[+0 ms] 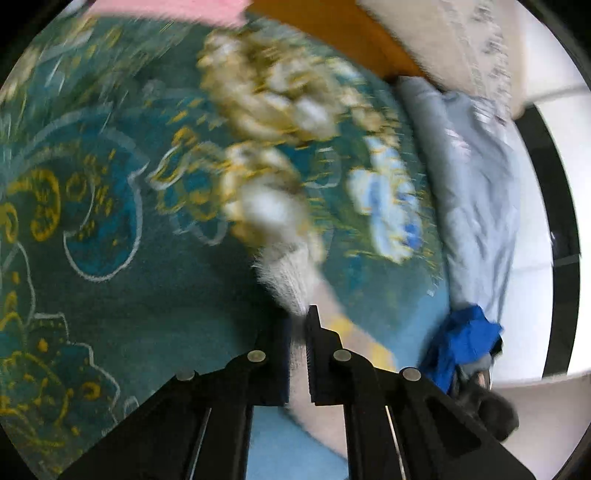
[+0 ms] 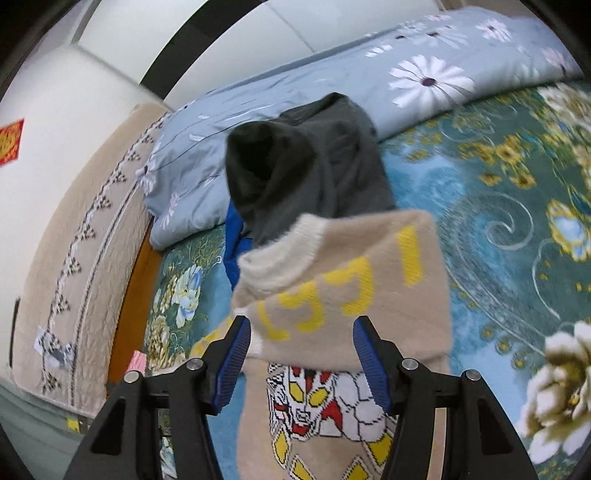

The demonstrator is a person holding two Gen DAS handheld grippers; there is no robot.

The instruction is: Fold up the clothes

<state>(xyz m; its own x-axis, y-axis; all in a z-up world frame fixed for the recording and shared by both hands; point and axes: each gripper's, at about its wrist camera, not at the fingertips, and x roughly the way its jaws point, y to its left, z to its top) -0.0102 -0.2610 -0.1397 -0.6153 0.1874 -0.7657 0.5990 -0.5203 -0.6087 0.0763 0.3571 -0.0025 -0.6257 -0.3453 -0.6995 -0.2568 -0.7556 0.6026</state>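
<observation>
A beige knitted sweater (image 2: pixel 332 266) with yellow digits and a red-and-white cartoon figure lies on the teal flowered bedspread (image 2: pixel 498 221); its top part is folded over. My right gripper (image 2: pixel 301 332) hovers over it, open, and the blue pads (image 2: pixel 232 354) stand apart on either side of the knit. In the blurred left wrist view, my left gripper (image 1: pixel 299 321) is shut on the sweater's fuzzy white cuff (image 1: pixel 286 280), which sticks out past the fingertips above the bedspread (image 1: pixel 110 221).
A dark grey garment (image 2: pixel 306 162) and a blue garment (image 2: pixel 232 243) are heaped beyond the sweater, against a rolled light-blue daisy quilt (image 2: pixel 369 74). A beige padded headboard (image 2: pixel 74 258) and a wooden frame (image 2: pixel 129 295) bound the bed. Something pink (image 1: pixel 166 9) lies at the far edge.
</observation>
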